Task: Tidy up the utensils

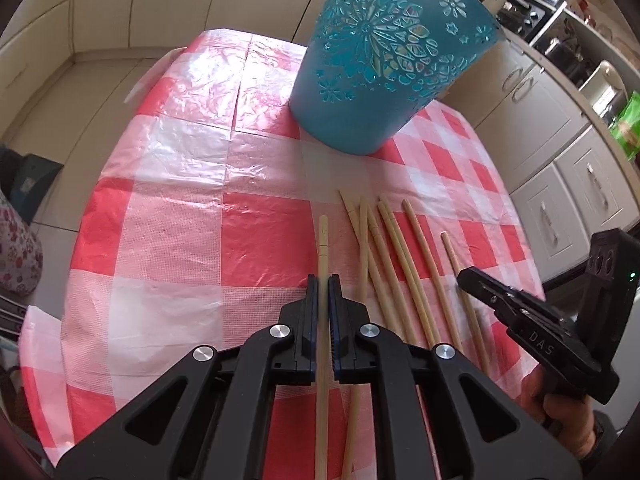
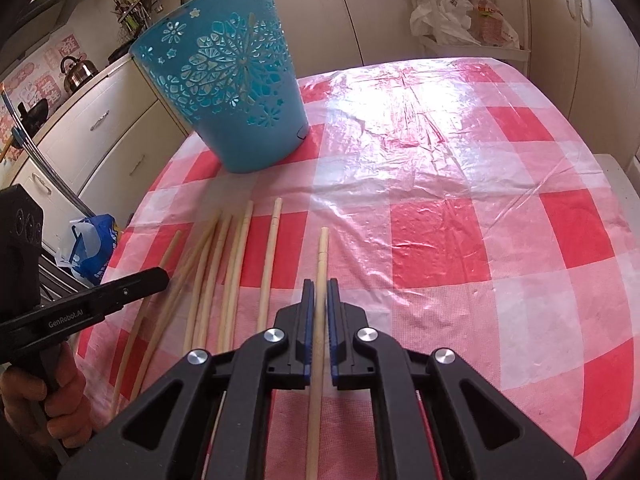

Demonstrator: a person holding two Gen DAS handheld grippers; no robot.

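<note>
The left gripper has its fingers clenched on a single pale wooden chopstick, whose tip sticks out past the fingertips toward the blue bucket. The right gripper is likewise clamped on its own chopstick, gripped between the blue-lined pads and also pointing toward the bucket. Whether either held stick is lifted off the checked tablecloth cannot be told. Between the two grippers, on the near side of the bucket, the loose chopsticks lie on the cloth in a rough fan, several touching or crossing, their far ends aimed at the bucket. A person's hand holds the left gripper's handle. Farther off, the bucket, with its cut-out flower pattern, stands upright on the desk's cloth, well apart from the fan. Beyond the bucket are pale kitchen cabinets.
</note>
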